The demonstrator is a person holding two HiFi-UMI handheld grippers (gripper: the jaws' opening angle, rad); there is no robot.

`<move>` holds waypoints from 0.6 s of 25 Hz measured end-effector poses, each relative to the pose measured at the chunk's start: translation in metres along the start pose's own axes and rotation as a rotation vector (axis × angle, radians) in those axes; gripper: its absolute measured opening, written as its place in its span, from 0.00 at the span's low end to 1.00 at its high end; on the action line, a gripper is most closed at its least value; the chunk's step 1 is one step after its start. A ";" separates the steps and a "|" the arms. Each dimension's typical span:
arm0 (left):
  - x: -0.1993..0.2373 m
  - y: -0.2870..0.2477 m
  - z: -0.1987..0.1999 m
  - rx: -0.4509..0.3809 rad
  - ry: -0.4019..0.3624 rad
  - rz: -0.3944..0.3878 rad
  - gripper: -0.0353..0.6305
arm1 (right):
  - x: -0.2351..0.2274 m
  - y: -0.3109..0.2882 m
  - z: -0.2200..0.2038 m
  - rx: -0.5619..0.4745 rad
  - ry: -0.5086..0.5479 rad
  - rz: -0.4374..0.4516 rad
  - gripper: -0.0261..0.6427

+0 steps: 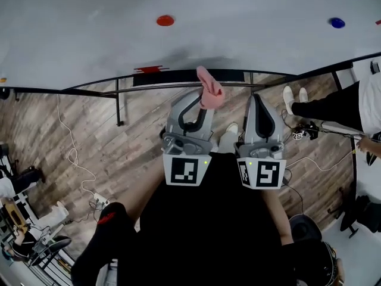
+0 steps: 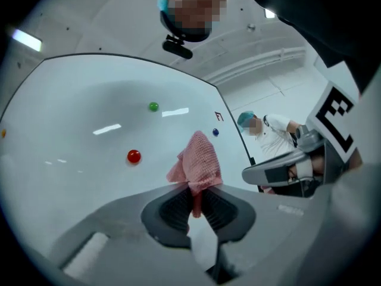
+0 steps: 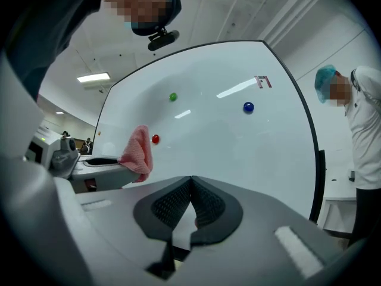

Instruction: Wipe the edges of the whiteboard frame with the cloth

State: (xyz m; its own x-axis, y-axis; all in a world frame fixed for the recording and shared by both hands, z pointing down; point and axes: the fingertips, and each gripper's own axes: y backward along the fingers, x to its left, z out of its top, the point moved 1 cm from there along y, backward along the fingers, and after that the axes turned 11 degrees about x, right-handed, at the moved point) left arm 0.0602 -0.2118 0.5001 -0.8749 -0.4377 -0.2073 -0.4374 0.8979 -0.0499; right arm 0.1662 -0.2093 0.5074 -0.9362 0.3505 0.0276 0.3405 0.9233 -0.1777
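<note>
Head view | left gripper (image 1: 205,102) pinches cloth (image 1: 209,87) near whiteboard frame (image 1: 178,77) | right gripper (image 1: 257,99) pressed together

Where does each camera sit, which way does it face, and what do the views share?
Head view: on the person's head, facing steeply down at the lower edge of the whiteboard and the floor; dark-clothed torso, left tongs and right tongs show.
Left gripper view: on the left tongs, facing the whiteboard; jaws clamp the pink cloth.
Right gripper view: on the right tongs, facing the whiteboard; jaws together, empty.
Shared: all three show the pink cloth and red magnet.
</note>
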 end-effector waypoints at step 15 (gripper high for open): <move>0.012 0.038 -0.037 0.069 0.113 -0.035 0.10 | 0.047 -0.001 -0.011 0.015 0.016 0.013 0.04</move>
State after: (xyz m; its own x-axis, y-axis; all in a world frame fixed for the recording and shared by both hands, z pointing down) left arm 0.0255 -0.1846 0.5317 -0.8789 -0.4678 -0.0928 -0.4561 0.8814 -0.1229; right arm 0.1226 -0.1924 0.5198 -0.9300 0.3654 0.0404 0.3516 0.9162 -0.1925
